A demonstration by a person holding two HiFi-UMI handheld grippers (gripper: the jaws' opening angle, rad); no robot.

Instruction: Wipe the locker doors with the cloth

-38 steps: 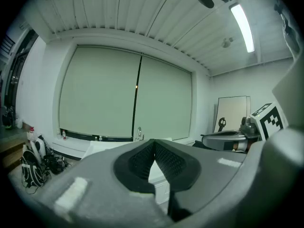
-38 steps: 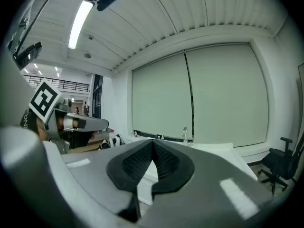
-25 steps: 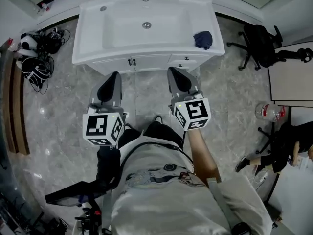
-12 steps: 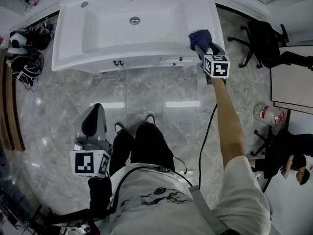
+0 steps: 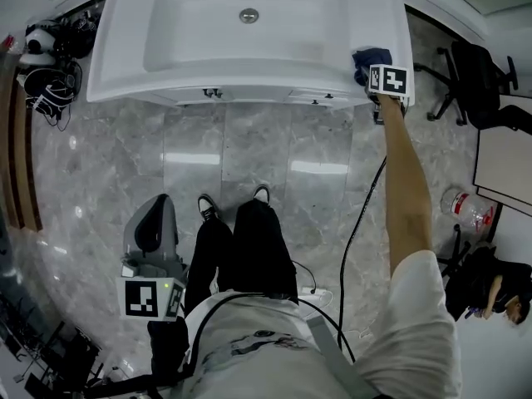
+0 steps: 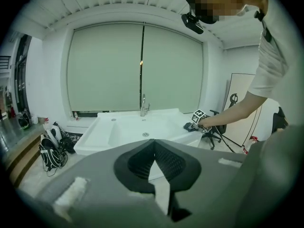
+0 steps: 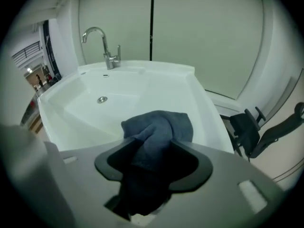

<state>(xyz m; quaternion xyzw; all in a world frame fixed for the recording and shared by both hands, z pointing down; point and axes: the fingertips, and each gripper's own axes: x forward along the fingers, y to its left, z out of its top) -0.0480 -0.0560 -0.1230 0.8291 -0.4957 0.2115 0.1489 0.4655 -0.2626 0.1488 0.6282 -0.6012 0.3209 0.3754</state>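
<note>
Closest in, the left gripper (image 5: 158, 206) hangs low beside the person's left leg, over the grey marble floor (image 5: 249, 156). In its own view, the left gripper (image 6: 154, 148) has its two jaws clenched tip to tip with nothing between them. Two black shoes (image 5: 208, 206) with white soles stand side by side just ahead of it. One black cable (image 5: 357, 223) trails across the floor under the outstretched right arm.

Farther out stands one white basin (image 5: 199, 32) with a single drain (image 5: 248, 15). A few small dark knobs (image 5: 212, 94) show on the cabinet front below its near edge.

One dark blue cloth (image 5: 363, 59) lies bunched on the basin's right rim. The right gripper (image 5: 370, 66) is lowered over it. Seen along that right gripper (image 7: 152, 160), the jaws have just been opening and stand wide. The cloth (image 7: 159, 127) sits between them, heaped and not squeezed.

Behind it rises one chrome tap (image 7: 102, 44), and beyond that two pale blind panels (image 6: 104, 70). Off to the right are one black office chair (image 5: 474, 81) and one plastic bottle (image 5: 470, 210).
</note>
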